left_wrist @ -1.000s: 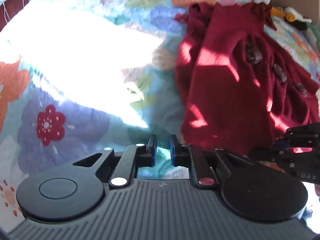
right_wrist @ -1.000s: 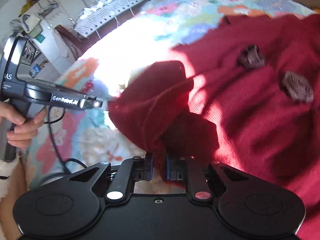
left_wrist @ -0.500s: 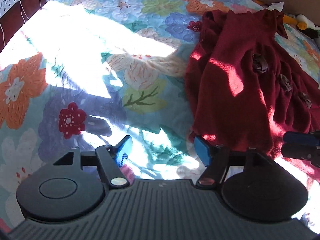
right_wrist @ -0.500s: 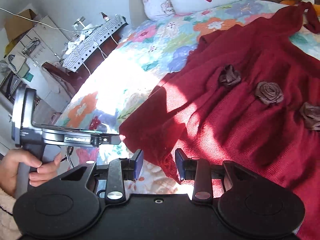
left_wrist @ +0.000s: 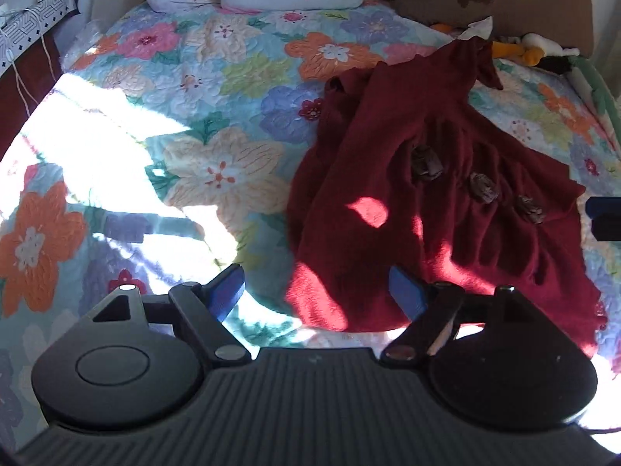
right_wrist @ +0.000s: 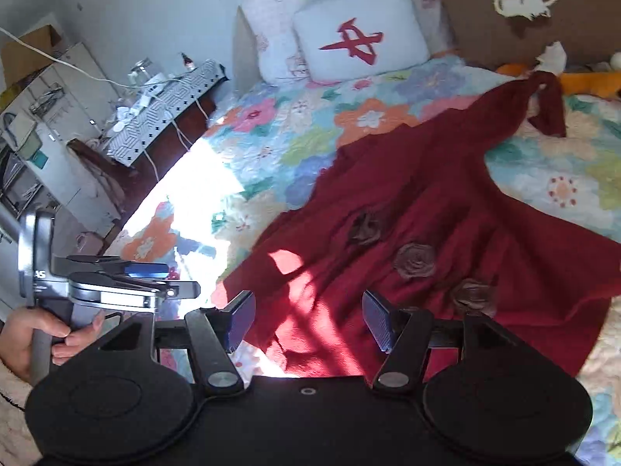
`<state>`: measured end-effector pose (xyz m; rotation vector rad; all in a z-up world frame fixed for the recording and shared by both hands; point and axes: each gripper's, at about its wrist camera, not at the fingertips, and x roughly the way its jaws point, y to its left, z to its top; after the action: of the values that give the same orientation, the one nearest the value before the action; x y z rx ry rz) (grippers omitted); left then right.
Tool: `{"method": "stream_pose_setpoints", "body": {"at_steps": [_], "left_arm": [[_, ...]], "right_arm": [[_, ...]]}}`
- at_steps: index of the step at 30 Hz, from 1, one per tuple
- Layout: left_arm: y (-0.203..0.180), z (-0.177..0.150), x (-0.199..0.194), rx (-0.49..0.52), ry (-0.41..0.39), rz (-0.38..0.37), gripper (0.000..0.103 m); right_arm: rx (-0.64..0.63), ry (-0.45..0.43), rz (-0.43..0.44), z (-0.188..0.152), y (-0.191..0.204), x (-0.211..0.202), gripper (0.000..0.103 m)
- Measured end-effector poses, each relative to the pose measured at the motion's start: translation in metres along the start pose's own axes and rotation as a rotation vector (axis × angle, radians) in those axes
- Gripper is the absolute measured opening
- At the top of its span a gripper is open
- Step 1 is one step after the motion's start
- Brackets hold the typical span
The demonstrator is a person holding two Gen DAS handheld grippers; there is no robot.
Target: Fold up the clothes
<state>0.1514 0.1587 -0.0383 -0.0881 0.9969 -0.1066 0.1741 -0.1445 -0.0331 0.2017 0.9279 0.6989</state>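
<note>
A dark red knit garment [left_wrist: 446, 202] [right_wrist: 458, 209] with three brown fabric roses [right_wrist: 413, 258] lies spread on a flowered quilt [left_wrist: 202, 163] [right_wrist: 295, 136]. Its near hem is crumpled and its far end tapers toward the headboard. My left gripper [left_wrist: 316, 291] hangs open above the garment's near left corner, holding nothing. My right gripper [right_wrist: 308, 320] is open too, raised over the near hem with nothing between its fingers. The left gripper [right_wrist: 128, 283] also shows at the left of the right wrist view, held in a hand [right_wrist: 42, 334].
White pillows [right_wrist: 361, 35] and a brown cushion [right_wrist: 516, 7] stand at the head of the bed. Orange and white plush toys [left_wrist: 531, 50] lie at the far right. A cluttered side table [right_wrist: 155, 101] with cables stands left of the bed. Strong sunlight falls across the quilt's left side.
Both grippers have opened and let go of the red garment, then drawn back and up. The lifted fold has dropped flat onto the quilt.
</note>
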Motion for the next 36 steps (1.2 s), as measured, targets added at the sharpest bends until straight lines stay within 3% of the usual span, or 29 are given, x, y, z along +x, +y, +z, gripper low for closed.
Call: {"method": "stream_pose_setpoints", "body": {"at_steps": [6, 9, 13, 18, 25, 28, 33, 36], "left_arm": [[-0.046, 0.035, -0.008, 0.042, -0.018, -0.134, 0.082], [-0.069, 0.053, -0.012, 0.064, -0.027, -0.2, 0.082], [-0.108, 0.08, 0.011, 0.105, -0.055, -0.18, 0.082], [-0.145, 0.108, 0.058, 0.108, -0.017, -0.258, 0.082], [-0.185, 0.158, 0.154, 0.129, -0.021, -0.225, 0.082], [-0.205, 0.173, 0.195, 0.153, -0.015, -0.146, 0.081], [-0.228, 0.193, 0.239, 0.24, -0.069, -0.083, 0.081], [-0.234, 0.206, 0.265, 0.24, -0.037, -0.079, 0.081]], "right_arm": [[0.057, -0.043, 0.093, 0.02, -0.019, -0.056, 0.068], [0.033, -0.043, 0.036, 0.03, -0.026, -0.07, 0.07], [-0.01, -0.03, -0.098, 0.041, -0.049, -0.074, 0.07], [0.022, -0.047, -0.13, 0.066, -0.093, -0.08, 0.07], [0.088, -0.023, -0.174, 0.112, -0.175, -0.027, 0.071], [0.154, 0.001, -0.129, 0.119, -0.201, 0.002, 0.07], [0.131, -0.027, -0.176, 0.128, -0.229, 0.034, 0.07], [0.172, -0.055, -0.19, 0.137, -0.252, 0.05, 0.07]]}}
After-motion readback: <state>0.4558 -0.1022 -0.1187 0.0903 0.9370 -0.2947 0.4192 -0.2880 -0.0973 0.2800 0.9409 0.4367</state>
